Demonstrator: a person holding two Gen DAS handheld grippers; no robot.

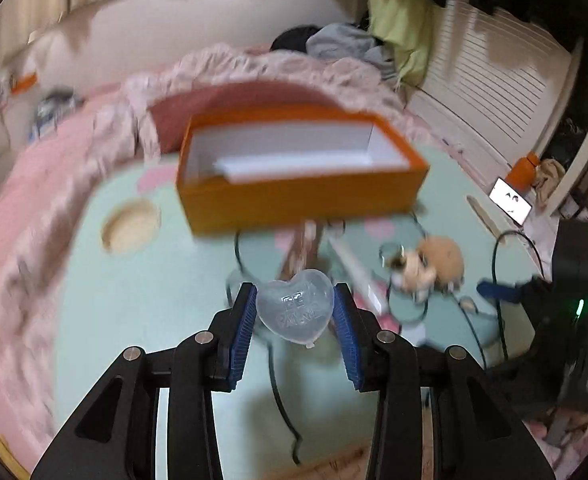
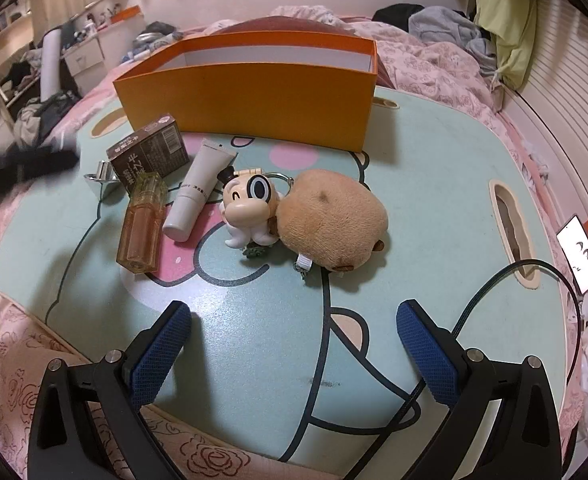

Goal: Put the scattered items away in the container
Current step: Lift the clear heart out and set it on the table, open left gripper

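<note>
My left gripper (image 1: 294, 308) is shut on a clear heart-shaped case (image 1: 294, 309) and holds it above the table, short of the open orange box (image 1: 300, 200). The view is blurred by motion. My right gripper (image 2: 294, 328) is open and empty, low over the table's near side. Ahead of it lie a brown plush toy (image 2: 332, 226), a cartoon figure keychain (image 2: 249, 204), a white tube (image 2: 197, 192), an amber bottle (image 2: 141, 224) and a dark small carton (image 2: 149, 152), all in front of the orange box (image 2: 249, 100).
The items lie on a mint cartoon lap table (image 2: 434, 184) set on a pink bed. A black cable (image 2: 506, 276) runs across the table's right side. A phone (image 2: 578, 258) lies at the right edge. Clothes pile behind the box.
</note>
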